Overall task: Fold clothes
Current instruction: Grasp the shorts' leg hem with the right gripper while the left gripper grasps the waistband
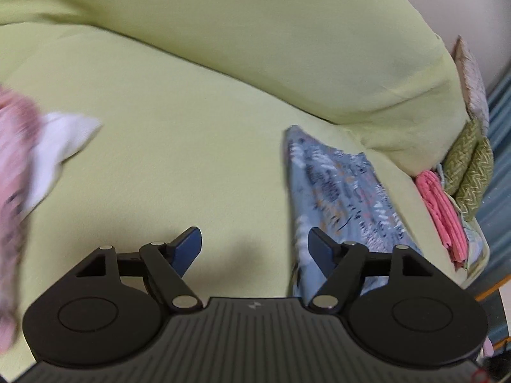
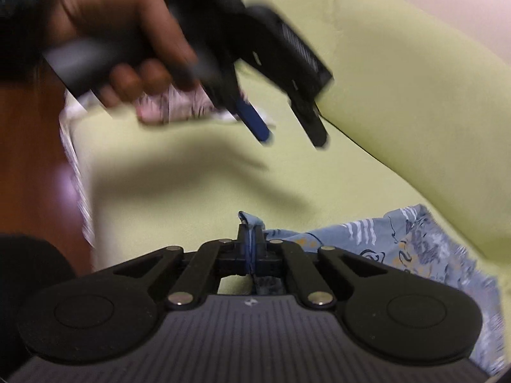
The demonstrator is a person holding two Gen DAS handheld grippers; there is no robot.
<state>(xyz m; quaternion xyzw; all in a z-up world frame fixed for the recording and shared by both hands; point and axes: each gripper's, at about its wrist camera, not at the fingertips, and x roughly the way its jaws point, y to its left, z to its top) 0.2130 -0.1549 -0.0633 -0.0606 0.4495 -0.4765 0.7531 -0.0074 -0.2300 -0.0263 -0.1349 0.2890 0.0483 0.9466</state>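
Observation:
A blue patterned garment (image 1: 338, 191) lies on the light green sofa seat (image 1: 179, 166), stretched toward the lower right. My left gripper (image 1: 255, 242) hovers above the seat, open, with nothing between its fingers; the garment's edge passes under its right finger. In the right wrist view my right gripper (image 2: 252, 239) is shut on a corner of the blue patterned garment (image 2: 415, 242), a small fold poking out above the pads. The left gripper (image 2: 293, 134) shows there too, held by a person's hand (image 2: 127, 38), open above the seat.
A pink and white garment (image 1: 28, 166) lies blurred at the seat's left. The green backrest cushion (image 1: 287, 38) rises behind. At the right end sit a pink folded cloth (image 1: 442, 214) and green patterned cushions (image 1: 469, 172). A brown wooden surface (image 2: 38, 159) borders the sofa's left.

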